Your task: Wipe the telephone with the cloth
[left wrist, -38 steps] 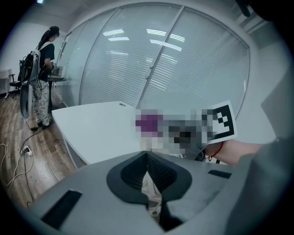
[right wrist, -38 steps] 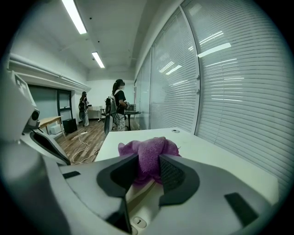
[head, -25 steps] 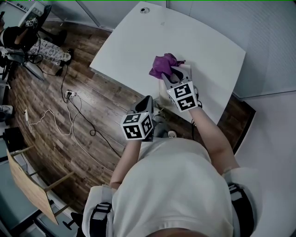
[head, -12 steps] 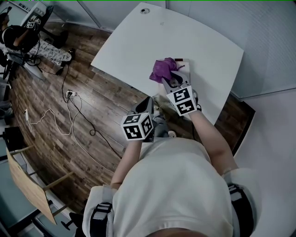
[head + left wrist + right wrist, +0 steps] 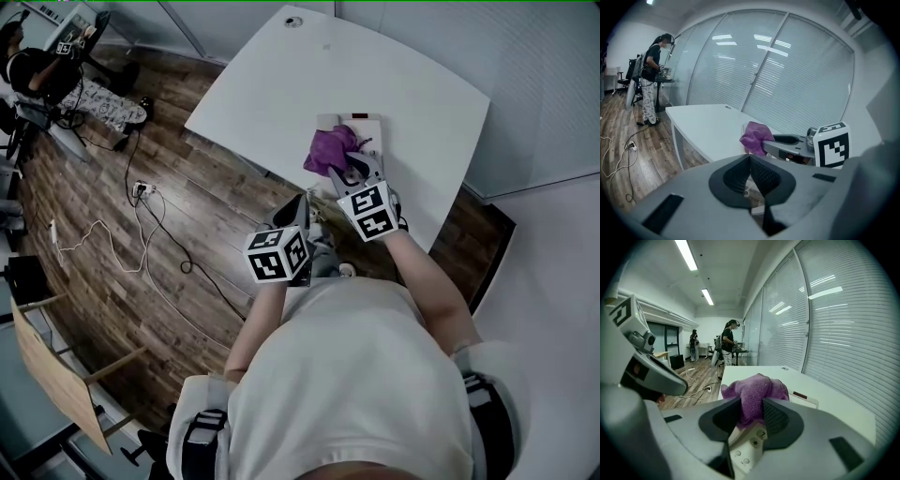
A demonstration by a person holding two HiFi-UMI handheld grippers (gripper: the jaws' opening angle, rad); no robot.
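On the white table (image 5: 272,89) lies a white telephone (image 5: 361,126); the right gripper view shows its keypad (image 5: 746,447) just beneath the jaws. My right gripper (image 5: 349,169) is shut on a crumpled purple cloth (image 5: 327,150), which rests on the telephone's near part. In its own view the cloth (image 5: 754,389) bulges up between the right gripper (image 5: 751,412) jaws. My left gripper (image 5: 299,204) hovers off the table's near edge, shut with nothing in it. The left gripper (image 5: 751,161) looks across at the cloth (image 5: 756,135) and the right gripper (image 5: 786,145).
A round grommet (image 5: 293,21) marks the table's far end. Cables and a power strip (image 5: 142,190) lie on the wooden floor at the left. A person (image 5: 650,79) stands at a far desk. A glass wall with blinds (image 5: 825,324) runs behind the table.
My right gripper has drawn the cloth back along the telephone toward me, uncovering the phone's far end. The left gripper has stayed in place.
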